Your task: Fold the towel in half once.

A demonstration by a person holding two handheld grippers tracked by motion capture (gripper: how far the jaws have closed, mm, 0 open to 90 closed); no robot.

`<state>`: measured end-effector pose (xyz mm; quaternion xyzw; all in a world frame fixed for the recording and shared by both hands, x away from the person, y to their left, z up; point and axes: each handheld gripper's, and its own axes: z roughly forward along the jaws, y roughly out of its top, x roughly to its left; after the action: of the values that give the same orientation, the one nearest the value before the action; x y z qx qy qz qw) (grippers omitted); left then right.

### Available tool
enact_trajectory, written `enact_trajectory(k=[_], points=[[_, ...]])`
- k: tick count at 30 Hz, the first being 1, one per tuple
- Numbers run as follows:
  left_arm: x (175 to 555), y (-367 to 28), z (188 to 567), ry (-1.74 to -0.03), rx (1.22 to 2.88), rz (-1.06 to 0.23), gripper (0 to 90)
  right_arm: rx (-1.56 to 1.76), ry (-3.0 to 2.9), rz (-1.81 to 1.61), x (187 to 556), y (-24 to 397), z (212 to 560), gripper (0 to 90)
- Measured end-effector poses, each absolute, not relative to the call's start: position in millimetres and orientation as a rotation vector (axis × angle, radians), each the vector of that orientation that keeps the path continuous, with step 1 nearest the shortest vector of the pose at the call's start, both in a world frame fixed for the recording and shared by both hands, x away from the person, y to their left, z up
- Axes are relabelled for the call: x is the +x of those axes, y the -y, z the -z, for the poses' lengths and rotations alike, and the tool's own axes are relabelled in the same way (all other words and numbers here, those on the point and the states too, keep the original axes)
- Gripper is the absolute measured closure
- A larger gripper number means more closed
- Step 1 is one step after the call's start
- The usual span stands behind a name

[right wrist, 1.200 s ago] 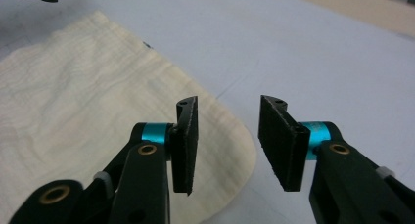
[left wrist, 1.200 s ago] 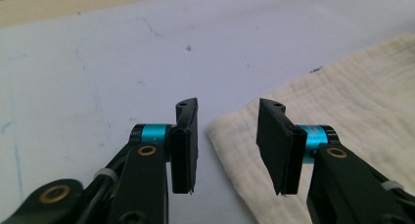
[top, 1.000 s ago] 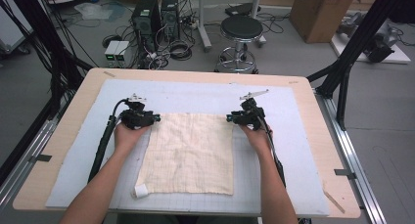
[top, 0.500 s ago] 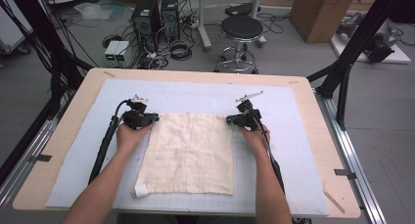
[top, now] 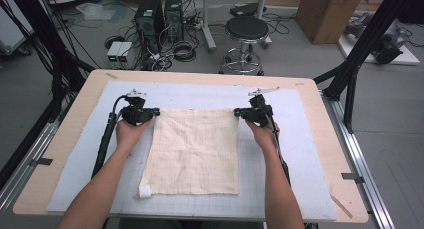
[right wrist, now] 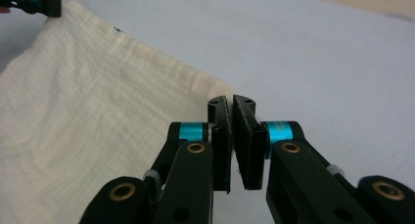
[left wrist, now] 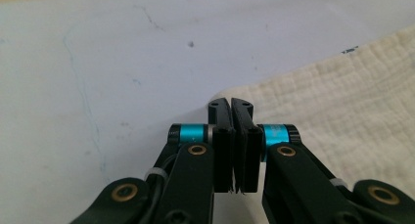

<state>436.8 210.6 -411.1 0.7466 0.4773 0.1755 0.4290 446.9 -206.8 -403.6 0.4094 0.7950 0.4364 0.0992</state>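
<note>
The left gripper (top: 150, 111) has its jaws pinched together on the far left corner of the cloth (top: 194, 150), and the right gripper (top: 241, 111) has done the same on the far right corner; both sets of jaws have just been closing, and the fabric edge runs right into the seam between them. The cloth lies flat on the pale mat (top: 310, 139), spreading back from both grippers toward the person, with a small white tag (top: 144, 191) at its near left corner.

I read this as the grasp step just finished, a fold probably to come. The next move calls for lifting both corners together and level (a lopsided pull would skew the fold), then carrying them toward the near edge.

How much fabric each pair of jaws really has is hard to judge: in the left gripper view (left wrist: 230, 109) the corner vanishes behind the tips, and in the right gripper view (right wrist: 231, 106) likewise. The near edge of the table (top: 65, 139) is cut off behind the forearms.
</note>
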Motion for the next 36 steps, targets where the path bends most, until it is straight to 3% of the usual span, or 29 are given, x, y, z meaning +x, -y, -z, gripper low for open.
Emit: enact_trajectory(k=[7,36], points=[[436.8,-215.0,391.9,-1.161,1.819,-0.449,87.2,1.224,-2.316,-1.350,444.1,212.9,392.2,86.2],[390.6,-222.3,375.4,-1.026,1.872,-0.459,87.2,1.116,-2.384,-1.484,408.0,214.0,368.3,86.2]])
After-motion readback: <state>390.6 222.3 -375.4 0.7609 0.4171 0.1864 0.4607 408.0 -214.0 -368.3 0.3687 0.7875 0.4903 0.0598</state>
